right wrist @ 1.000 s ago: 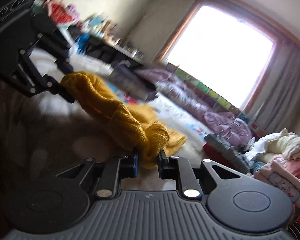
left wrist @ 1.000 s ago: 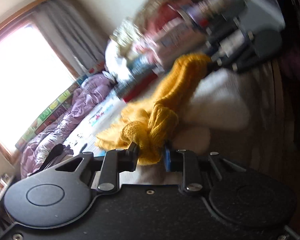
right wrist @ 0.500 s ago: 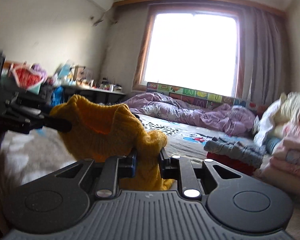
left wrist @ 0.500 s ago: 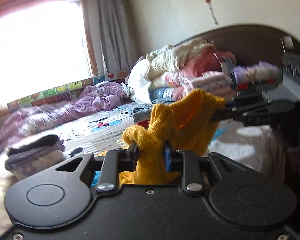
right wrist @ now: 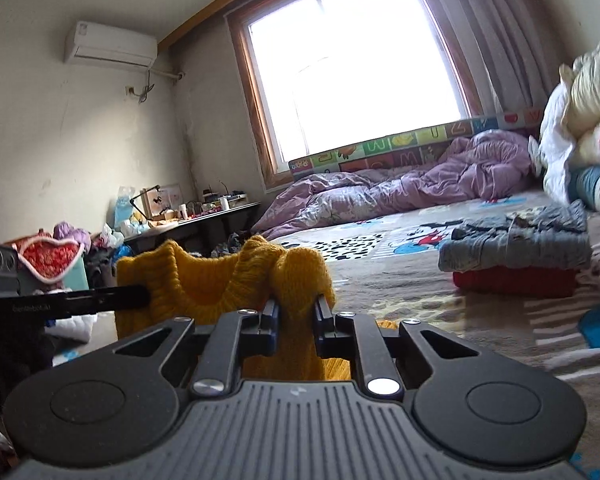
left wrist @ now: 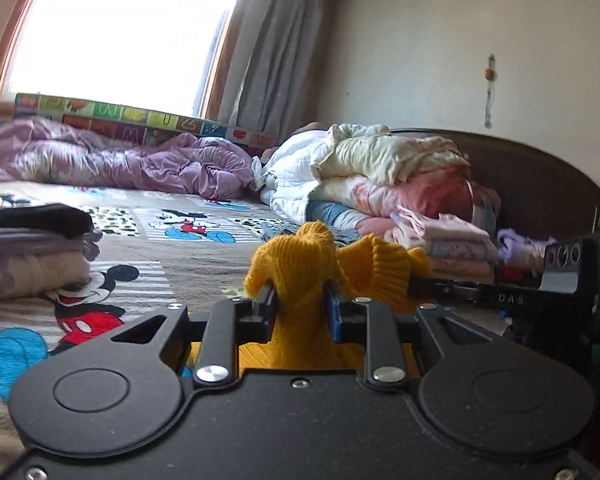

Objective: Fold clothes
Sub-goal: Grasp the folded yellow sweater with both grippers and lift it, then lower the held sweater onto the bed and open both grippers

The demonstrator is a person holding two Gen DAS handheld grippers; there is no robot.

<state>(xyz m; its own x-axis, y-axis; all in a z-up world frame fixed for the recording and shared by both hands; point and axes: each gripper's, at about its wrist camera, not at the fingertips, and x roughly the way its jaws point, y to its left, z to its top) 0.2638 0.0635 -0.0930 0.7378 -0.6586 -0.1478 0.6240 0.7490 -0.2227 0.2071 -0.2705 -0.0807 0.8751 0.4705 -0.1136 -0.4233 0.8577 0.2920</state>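
A mustard-yellow knitted sweater (left wrist: pixel 296 264) hangs bunched between my two grippers, above the bed. My left gripper (left wrist: pixel 300 300) is shut on one bunch of its knit, which fills the gap between the pads. My right gripper (right wrist: pixel 296 312) grips another bunch of the sweater (right wrist: pixel 204 280); its jaws are closing a little tighter on the fabric. Each gripper shows in the other's view: the right gripper (left wrist: pixel 420 284) comes in from the right, the left gripper (right wrist: pixel 140 292) from the left. The sweater's lower part is hidden behind the gripper bodies.
The bed has a cartoon-mouse sheet (left wrist: pixel 188 228). A purple duvet (left wrist: pixel 140 164) lies under the window, and piled quilts (left wrist: pixel 380 176) sit by the headboard. Folded stacks rest on the bed (left wrist: pixel 28 248) (right wrist: pixel 516 256). A cluttered desk (right wrist: pixel 188 220) stands at the far left.
Both grippers rolled from tilted to level and swung across the room. The sweater rose off the bed and is now bunched closer between them.
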